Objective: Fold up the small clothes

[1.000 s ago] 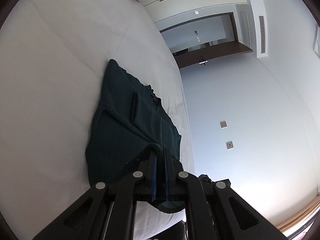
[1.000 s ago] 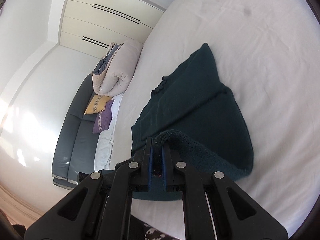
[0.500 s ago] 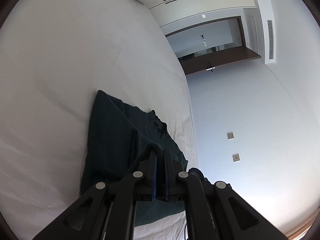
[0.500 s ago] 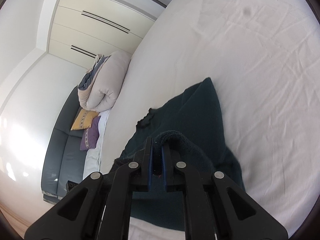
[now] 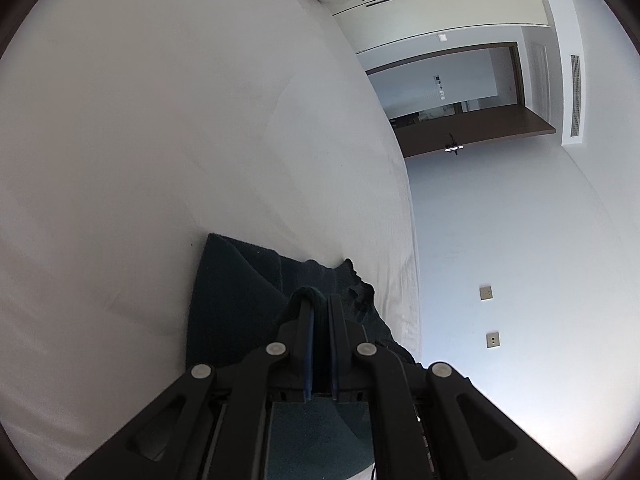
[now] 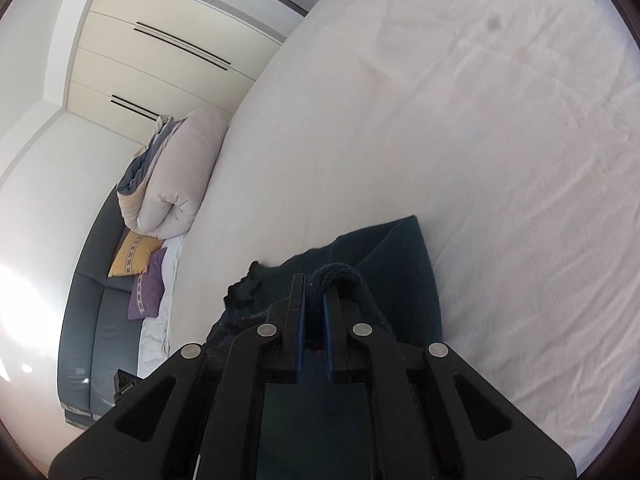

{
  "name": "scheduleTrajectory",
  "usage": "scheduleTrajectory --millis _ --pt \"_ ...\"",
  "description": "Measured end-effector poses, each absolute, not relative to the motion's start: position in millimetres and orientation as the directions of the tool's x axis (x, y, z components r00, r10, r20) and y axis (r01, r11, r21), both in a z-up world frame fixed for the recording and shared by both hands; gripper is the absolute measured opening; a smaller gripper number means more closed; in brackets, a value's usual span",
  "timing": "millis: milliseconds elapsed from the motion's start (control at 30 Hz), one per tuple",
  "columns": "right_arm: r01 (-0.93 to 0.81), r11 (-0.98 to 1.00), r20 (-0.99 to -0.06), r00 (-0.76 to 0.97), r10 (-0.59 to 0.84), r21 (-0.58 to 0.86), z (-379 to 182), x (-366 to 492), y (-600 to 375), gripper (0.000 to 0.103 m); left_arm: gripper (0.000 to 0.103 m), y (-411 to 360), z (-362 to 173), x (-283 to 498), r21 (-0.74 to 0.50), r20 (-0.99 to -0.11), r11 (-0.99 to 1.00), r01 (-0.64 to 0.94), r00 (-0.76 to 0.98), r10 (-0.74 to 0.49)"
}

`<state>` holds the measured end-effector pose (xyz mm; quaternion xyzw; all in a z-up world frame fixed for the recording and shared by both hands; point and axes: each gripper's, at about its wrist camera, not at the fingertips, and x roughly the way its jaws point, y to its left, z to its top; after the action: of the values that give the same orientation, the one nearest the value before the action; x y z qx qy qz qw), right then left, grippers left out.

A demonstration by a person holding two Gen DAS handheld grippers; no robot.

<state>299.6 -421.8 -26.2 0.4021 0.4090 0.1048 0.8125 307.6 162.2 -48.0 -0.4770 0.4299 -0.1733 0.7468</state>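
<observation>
Currently both tools are clamped on the dark teal knit garment point(image 5: 240, 300), jaws nearly closed with only cloth between them. Left tool point(image 5: 319, 300) pinches a bunched fold at lower centre of the left wrist frame; right tool point(image 6: 314, 280) pinches a thick rolled edge at lower centre of the right wrist frame. Garment lies on the white bed sheet point(image 6: 480, 120), doubled over, near the mattress edge. Rolled duvet point(image 6: 176, 172), yellow cushion point(image 6: 134, 254) and purple cushion point(image 6: 148, 290) on the grey sofa point(image 6: 88, 340) at left of the right wrist frame. Doorway point(image 5: 452, 96) upper right of the left wrist frame
</observation>
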Motion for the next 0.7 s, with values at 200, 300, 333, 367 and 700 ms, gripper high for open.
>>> scheduleTrajectory --millis 200,300,333,367,700 --pt "0.216 0.611 -0.575 0.661 0.482 0.761 -48.4 315.0 -430.2 0.007 0.006 165.6 -70.1 320.6 -0.844 -0.514 0.494 -0.207 0.572 -0.639" --pt "0.261 0.573 -0.582 0.645 0.496 0.777 -64.5 321.7 -434.0 0.008 0.03 173.7 -77.3 322.3 -0.845 -0.518 0.479 -0.239 0.592 -0.617" --pt "0.269 0.573 -0.589 0.638 0.496 0.774 -67.9 323.2 -432.9 0.008 0.041 177.6 -78.5 320.2 -0.854 -0.506 0.458 -0.247 0.599 -0.621" --pt "0.267 0.579 -0.591 0.639 0.492 0.77 -69.2 323.8 -431.2 0.008 0.056 181.6 -78.4 317.0 -0.861 -0.496 0.443 -0.251 0.611 -0.617" --pt "0.194 0.71 -0.611 0.686 0.395 0.677 -27.9 322.2 -408.6 0.08 0.058 143.5 -35.3 285.3 -0.774 -0.548 0.621 -0.12 0.618 -0.564"
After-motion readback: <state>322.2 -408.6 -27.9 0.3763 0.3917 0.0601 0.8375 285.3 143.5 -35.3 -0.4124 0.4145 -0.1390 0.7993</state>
